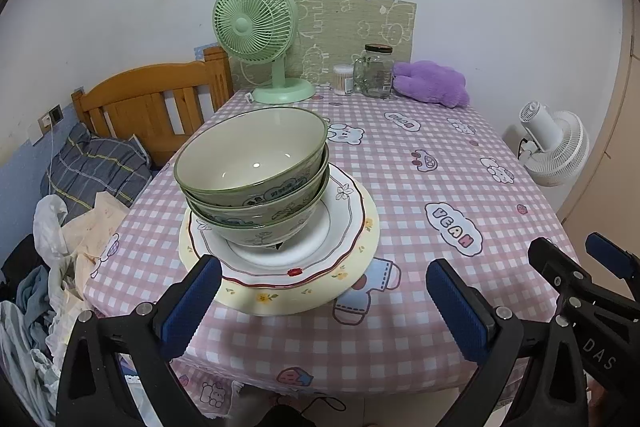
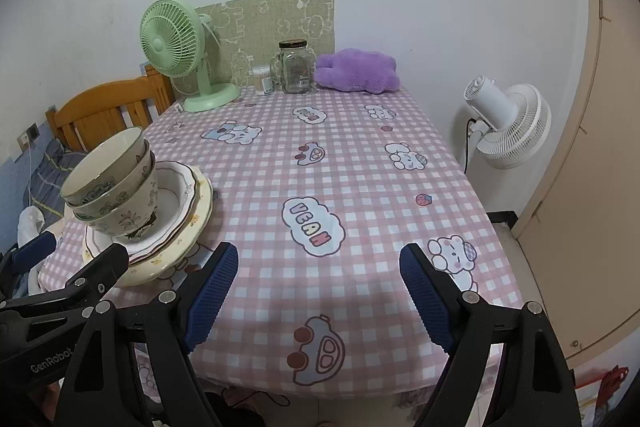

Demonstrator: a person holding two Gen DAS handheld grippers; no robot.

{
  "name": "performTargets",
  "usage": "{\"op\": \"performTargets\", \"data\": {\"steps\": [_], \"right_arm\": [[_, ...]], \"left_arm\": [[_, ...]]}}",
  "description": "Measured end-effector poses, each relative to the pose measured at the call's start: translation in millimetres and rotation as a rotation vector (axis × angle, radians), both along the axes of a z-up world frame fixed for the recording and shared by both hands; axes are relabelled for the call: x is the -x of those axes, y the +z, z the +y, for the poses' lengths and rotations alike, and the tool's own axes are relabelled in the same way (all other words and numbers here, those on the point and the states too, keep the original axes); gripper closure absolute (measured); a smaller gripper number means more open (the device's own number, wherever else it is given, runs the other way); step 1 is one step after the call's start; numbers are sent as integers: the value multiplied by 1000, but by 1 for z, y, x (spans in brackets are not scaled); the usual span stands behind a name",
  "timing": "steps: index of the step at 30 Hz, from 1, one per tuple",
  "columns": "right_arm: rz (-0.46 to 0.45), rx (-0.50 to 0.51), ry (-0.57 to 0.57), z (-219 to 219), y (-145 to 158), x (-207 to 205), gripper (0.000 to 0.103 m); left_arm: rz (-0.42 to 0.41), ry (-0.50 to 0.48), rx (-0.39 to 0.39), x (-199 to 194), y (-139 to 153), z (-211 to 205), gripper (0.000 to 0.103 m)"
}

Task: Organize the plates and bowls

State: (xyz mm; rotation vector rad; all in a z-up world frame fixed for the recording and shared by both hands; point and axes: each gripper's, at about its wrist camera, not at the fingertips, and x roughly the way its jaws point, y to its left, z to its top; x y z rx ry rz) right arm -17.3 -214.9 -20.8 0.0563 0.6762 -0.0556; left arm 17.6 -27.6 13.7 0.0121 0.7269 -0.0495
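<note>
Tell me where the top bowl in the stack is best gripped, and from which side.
Probably the top bowl by its rim, from the near side where the open left gripper waits. It tilts toward the camera, so the near rim is exposed, and one finger can go inside and one outside. Its lower wall sits nested in the bowls beneath, so only the rim is free. The plates below stay clear.
</note>
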Motion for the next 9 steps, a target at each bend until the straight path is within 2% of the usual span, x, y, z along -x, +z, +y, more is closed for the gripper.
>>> {"op": "performTargets", "data": {"steps": [9], "right_arm": [[2,-1,1,-1,0,0,18]], "left_arm": [[-2,-3,1,0,0,0,0]]}}
